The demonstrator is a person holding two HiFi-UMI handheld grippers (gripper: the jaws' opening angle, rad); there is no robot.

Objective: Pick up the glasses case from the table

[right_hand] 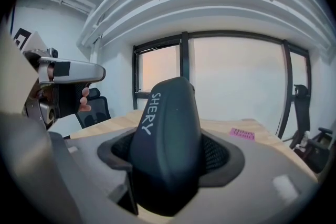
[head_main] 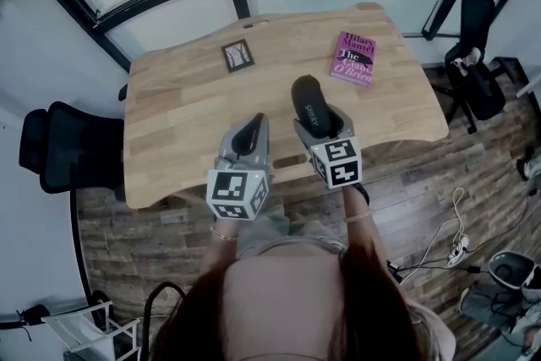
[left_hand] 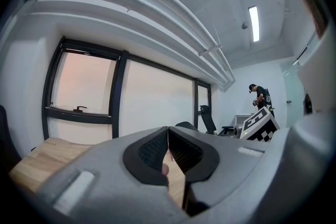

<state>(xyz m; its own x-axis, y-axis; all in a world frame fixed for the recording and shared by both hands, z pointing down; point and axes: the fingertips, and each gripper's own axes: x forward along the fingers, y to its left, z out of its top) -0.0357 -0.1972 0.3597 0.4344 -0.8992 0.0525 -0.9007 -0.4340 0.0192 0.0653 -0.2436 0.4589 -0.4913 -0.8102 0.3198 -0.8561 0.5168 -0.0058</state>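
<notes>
My right gripper (head_main: 316,124) is shut on the dark glasses case (head_main: 309,105), which carries white lettering and is lifted above the wooden table (head_main: 177,106). In the right gripper view the glasses case (right_hand: 167,139) stands upright between the jaws and fills the middle. My left gripper (head_main: 249,137) hovers over the table's near edge, to the left of the case, shut with nothing in it. In the left gripper view the dark pads (left_hand: 152,152) meet at the tip, and the left gripper (left_hand: 168,136) points toward the windows.
A pink book (head_main: 353,57) lies at the table's far right, and a small dark card (head_main: 238,55) sits at the far middle. A black office chair (head_main: 63,150) stands left of the table. More chairs and cables are on the floor at the right. A person (left_hand: 259,96) stands far off.
</notes>
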